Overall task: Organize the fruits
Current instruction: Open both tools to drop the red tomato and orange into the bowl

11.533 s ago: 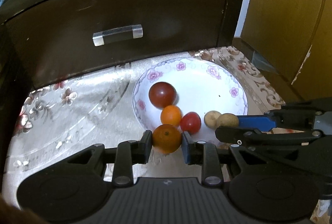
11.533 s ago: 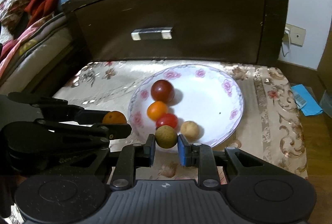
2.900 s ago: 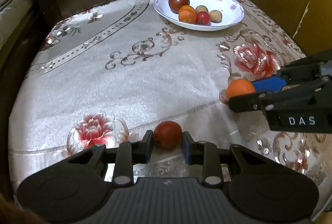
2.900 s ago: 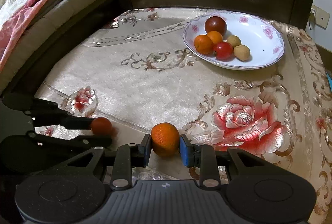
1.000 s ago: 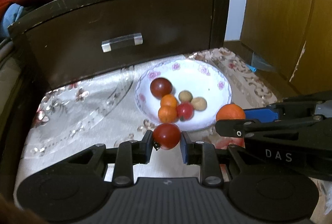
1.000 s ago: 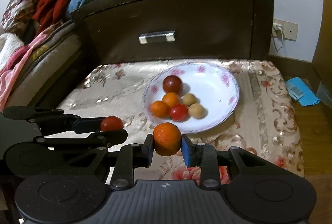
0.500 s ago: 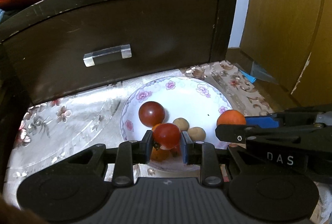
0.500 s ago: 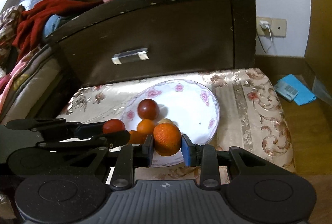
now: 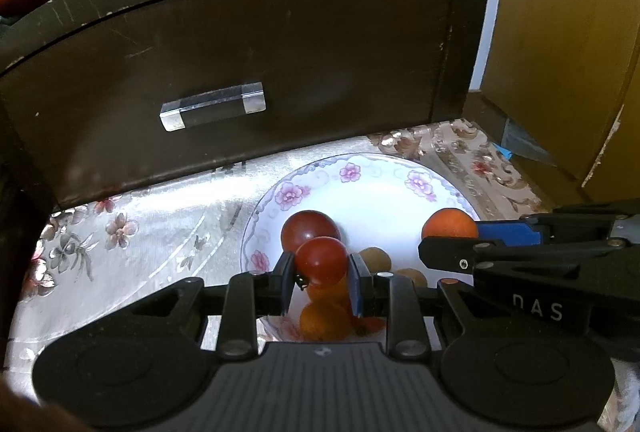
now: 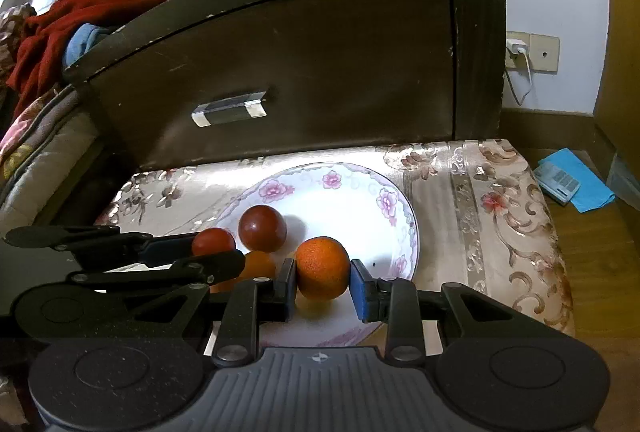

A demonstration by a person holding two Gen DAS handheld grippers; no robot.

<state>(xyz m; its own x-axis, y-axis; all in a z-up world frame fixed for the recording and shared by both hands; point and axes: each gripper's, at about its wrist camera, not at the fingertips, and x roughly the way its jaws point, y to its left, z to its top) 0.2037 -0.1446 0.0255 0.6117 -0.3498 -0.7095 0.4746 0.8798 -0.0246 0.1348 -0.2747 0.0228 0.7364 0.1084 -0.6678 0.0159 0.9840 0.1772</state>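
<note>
Left gripper is clamped tight on a small glossy red tomato, the pads pressing it from both sides, and it hangs above the near-left part of the white floral-rimmed plate. Over on the other side, the right gripper has a round orange tangerine pinched between its narrow-set jaws, poised over the plate's near half. Below and beyond them the plate already carries a larger dark red tomato, at least one more orange fruit and a couple of small tan round fruits, bunched toward its left. The plate sits on a shiny patterned floral cloth, right in front of a dark wooden drawer front with a clear bar handle. This looks like the delivery step: both fruits carried in, neither set down yet. Next call, I'd say, is to lower each one toward a bare patch of plate, then ease the jaws apart gently, because round fruit will roll and could knock the cluster or slip over the shallow rim.
</note>
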